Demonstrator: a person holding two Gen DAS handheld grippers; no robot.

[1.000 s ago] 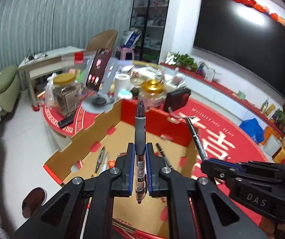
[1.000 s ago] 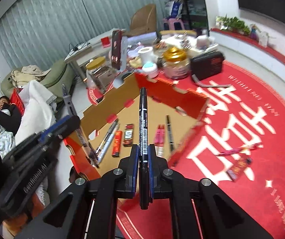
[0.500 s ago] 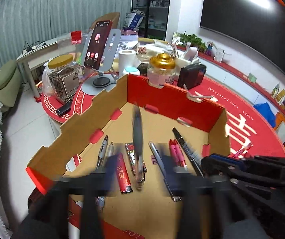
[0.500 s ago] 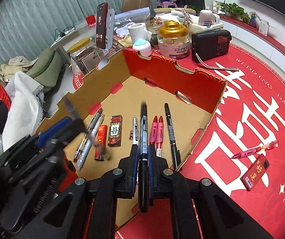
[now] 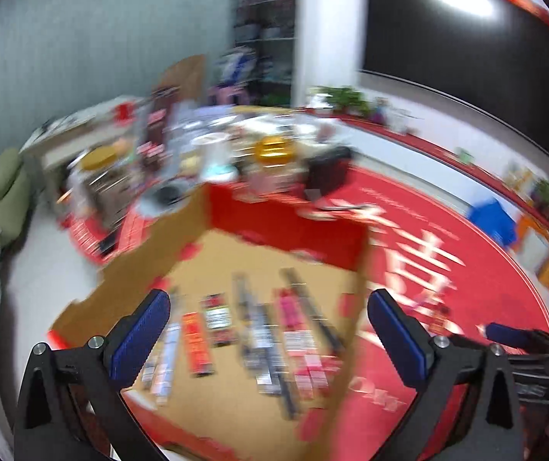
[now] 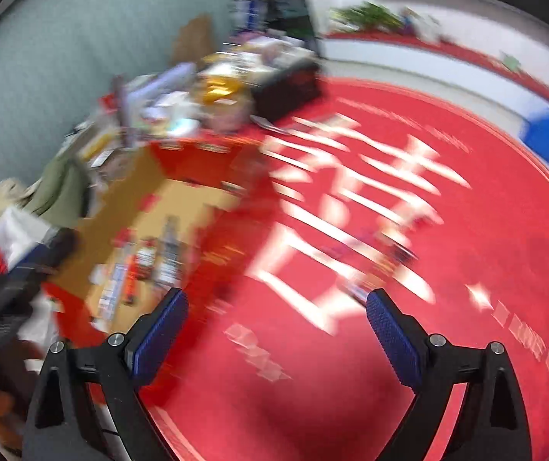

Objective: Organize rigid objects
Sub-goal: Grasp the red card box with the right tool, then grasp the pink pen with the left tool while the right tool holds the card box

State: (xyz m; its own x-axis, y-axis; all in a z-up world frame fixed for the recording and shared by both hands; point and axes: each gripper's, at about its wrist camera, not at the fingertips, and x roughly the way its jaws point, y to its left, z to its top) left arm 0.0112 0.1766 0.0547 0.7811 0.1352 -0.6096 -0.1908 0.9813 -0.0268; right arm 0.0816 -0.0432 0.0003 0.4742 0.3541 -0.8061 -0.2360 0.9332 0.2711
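Left tool [image 5: 266,330] hanging over the cardboard box [image 5: 128,288], jaws just opened wide, nothing between them. Pens [image 5: 270,349] and small packs lying side by side on the box floor, blurred. Right tool [image 6: 276,322] out over the red bench [image 6: 485,230] beside the box [image 6: 120,207], jaws likewise just spread and bare. More small items [image 6: 389,253] loose on the cloth, too smeared to name.
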